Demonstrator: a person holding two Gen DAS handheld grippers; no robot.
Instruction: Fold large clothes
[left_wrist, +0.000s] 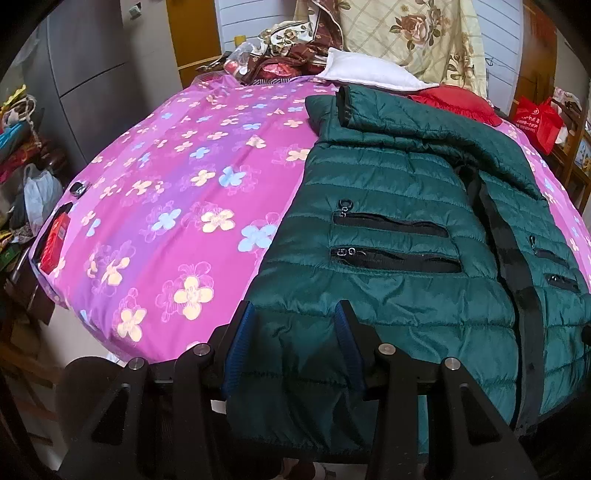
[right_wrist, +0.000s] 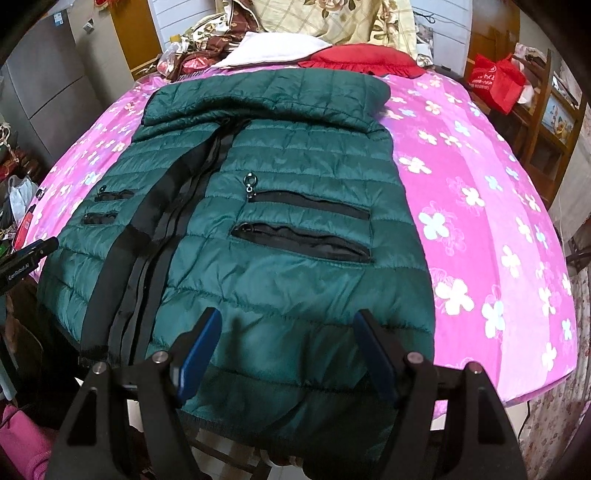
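Observation:
A dark green quilted puffer jacket (left_wrist: 399, 236) lies front-up on a pink flowered bed cover (left_wrist: 177, 192), its hem hanging over the near bed edge and its sleeves folded across the top. It has a black centre zip and black zipped pockets. My left gripper (left_wrist: 295, 310) is open, its blue-padded fingers straddling the hem at the jacket's left side. My right gripper (right_wrist: 288, 317) is open over the hem of the jacket (right_wrist: 280, 206) at its right side, on the bed cover (right_wrist: 480, 206). The left gripper's tip shows at the left of the right wrist view (right_wrist: 33, 251).
A white pillow (left_wrist: 365, 70), a red cushion (left_wrist: 454, 99) and a floral quilt (left_wrist: 417, 33) pile at the bed's far end. A red box (left_wrist: 55, 236) and a small black item (left_wrist: 79, 189) lie at the left bed edge. A red bag (right_wrist: 495, 81) sits on shelves right.

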